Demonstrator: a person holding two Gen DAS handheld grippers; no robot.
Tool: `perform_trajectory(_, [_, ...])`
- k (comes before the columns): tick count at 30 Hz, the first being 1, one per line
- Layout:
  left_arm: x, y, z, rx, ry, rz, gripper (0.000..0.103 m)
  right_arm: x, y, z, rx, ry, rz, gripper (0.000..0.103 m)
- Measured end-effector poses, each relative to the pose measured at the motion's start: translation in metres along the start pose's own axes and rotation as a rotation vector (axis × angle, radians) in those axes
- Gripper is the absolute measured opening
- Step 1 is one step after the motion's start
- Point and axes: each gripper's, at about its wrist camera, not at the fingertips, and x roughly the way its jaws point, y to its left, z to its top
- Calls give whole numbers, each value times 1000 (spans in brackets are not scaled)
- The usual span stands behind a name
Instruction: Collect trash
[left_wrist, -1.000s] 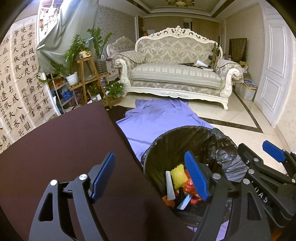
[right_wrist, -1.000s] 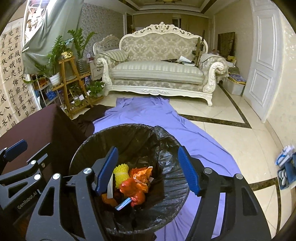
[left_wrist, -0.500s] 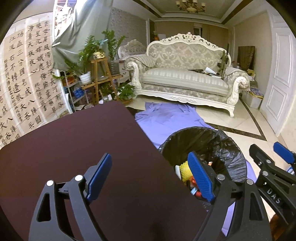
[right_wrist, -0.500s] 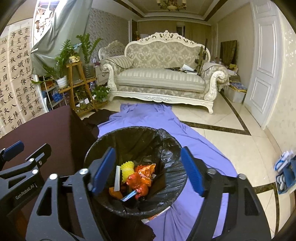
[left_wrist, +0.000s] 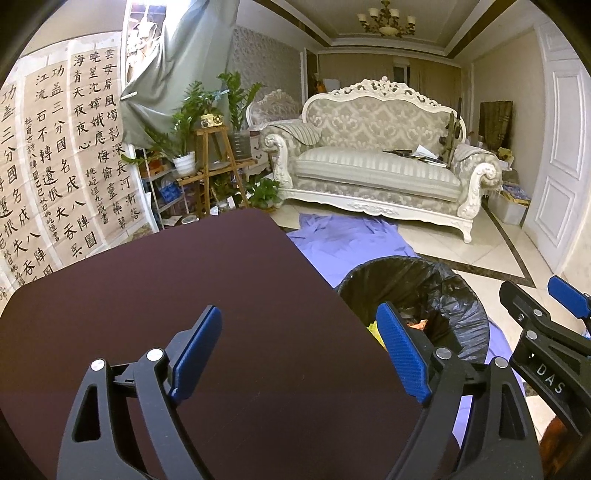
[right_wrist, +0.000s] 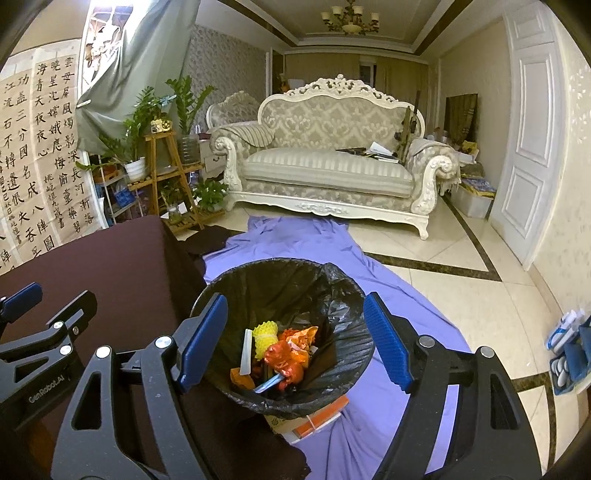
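Note:
A bin lined with a black bag (right_wrist: 295, 284) stands on the floor beside the table and holds trash: a yellow foam net (right_wrist: 266, 334), red and orange wrappers (right_wrist: 290, 356) and a white strip. My right gripper (right_wrist: 295, 341) is open and empty above the bin. My left gripper (left_wrist: 301, 349) is open and empty above the dark table top (left_wrist: 184, 280); the bin (left_wrist: 421, 280) lies to its right. Each gripper shows at the edge of the other's view.
A purple sheet (right_wrist: 399, 299) covers the floor under the bin, with a box under the bin's base (right_wrist: 317, 419). A white sofa (right_wrist: 325, 166), a wooden plant stand (right_wrist: 166, 177), a white door (right_wrist: 528, 158) and shoes (right_wrist: 565, 350) stand around.
Both grippers have lifted and drawn back from the bin. The left view has swung left over the table top. Both stay open and empty.

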Motion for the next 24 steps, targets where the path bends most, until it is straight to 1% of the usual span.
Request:
perform_trajectory(6, [-3,2,-1,-6,-4,0,83,-6,3,0,-8,-11,1,74])
perform_trajectory(24, [-5,7,-1,-14,-6,-5,83,-6,5,-2,-8,-14,-1,74])
